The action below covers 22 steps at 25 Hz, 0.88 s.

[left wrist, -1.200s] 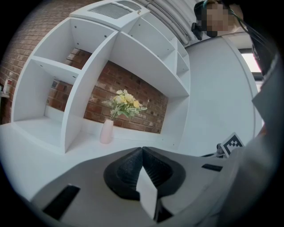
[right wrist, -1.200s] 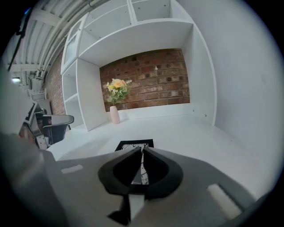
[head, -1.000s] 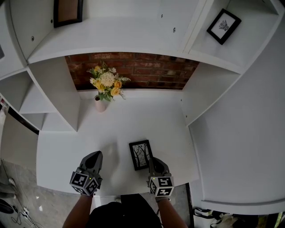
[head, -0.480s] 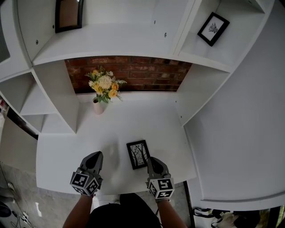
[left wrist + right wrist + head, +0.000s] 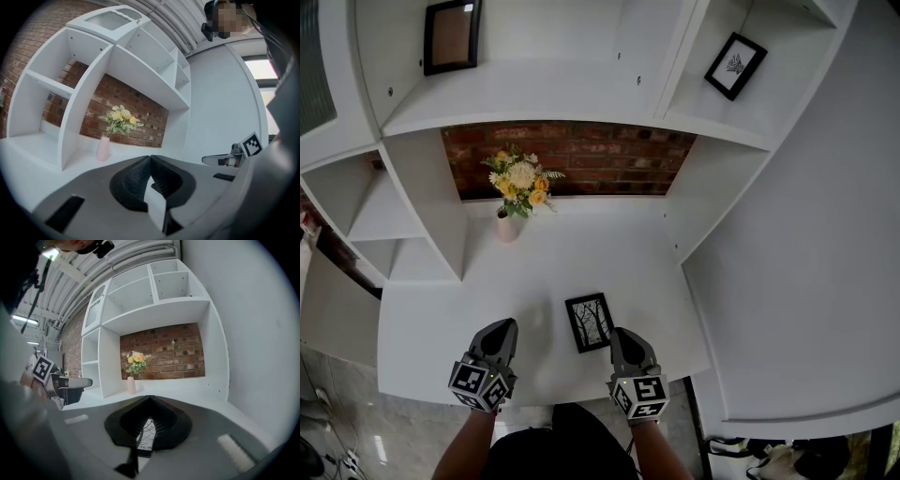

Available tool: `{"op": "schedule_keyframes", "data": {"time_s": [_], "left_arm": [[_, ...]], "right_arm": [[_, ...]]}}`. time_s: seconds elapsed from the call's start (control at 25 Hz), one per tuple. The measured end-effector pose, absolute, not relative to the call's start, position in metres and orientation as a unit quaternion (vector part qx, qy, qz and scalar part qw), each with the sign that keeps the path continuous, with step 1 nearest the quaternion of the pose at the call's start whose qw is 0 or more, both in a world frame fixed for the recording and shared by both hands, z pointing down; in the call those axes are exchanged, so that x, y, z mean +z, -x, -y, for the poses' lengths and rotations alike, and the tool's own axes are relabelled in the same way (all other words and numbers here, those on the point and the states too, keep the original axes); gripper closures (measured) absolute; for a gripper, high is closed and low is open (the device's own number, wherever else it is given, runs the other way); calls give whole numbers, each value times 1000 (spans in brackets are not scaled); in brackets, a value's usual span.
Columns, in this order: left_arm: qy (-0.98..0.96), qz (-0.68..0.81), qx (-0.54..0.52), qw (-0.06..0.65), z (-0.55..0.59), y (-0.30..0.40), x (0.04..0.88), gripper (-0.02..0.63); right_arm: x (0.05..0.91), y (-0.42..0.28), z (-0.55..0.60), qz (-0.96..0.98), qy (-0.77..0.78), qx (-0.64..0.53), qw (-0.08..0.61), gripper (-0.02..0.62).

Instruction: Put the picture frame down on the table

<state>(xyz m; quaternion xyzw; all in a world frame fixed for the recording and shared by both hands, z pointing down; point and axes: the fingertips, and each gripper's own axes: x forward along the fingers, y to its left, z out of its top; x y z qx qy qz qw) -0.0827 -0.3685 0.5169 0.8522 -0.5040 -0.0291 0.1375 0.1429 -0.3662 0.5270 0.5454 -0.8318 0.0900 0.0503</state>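
A small black picture frame (image 5: 590, 322) with a tree print lies flat on the white table (image 5: 581, 253), near its front edge. My right gripper (image 5: 619, 332) is shut, its tip over the frame's near right corner. In the right gripper view the jaws meet at the tip (image 5: 150, 399), and a strip of the frame (image 5: 145, 430) shows through the hollow behind them. My left gripper (image 5: 501, 325) hovers shut over bare table, left of the frame. Its jaws (image 5: 150, 158) also meet, with nothing between them.
A pink vase (image 5: 508, 223) of yellow and white flowers stands at the back left, before a brick wall (image 5: 581, 155). White shelf walls flank the table on both sides. Two more frames stand on upper shelves: a brown one (image 5: 452, 36) and a black one (image 5: 735, 66).
The head view has tilted up a little, so more of the upper shelves shows. Both grippers and the frame stay in about the same places on the table.
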Motion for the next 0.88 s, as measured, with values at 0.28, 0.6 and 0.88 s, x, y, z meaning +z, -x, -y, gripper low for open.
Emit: {"op": "schedule_keyframes", "data": {"time_s": [0.28,0.6,0.88], "left_arm": [[-853,504,-34,133,358,83,510,607],[-854,503,-37,126,343,87,505,607],[-853,505,-40,122,332,95,502,607]], "right_arm": [[518,-146,354,831,-549,86,37,592],[510,-142,339,832,-548,79,28,592],[505,-136,329,833,-547,73,23,592]]}}
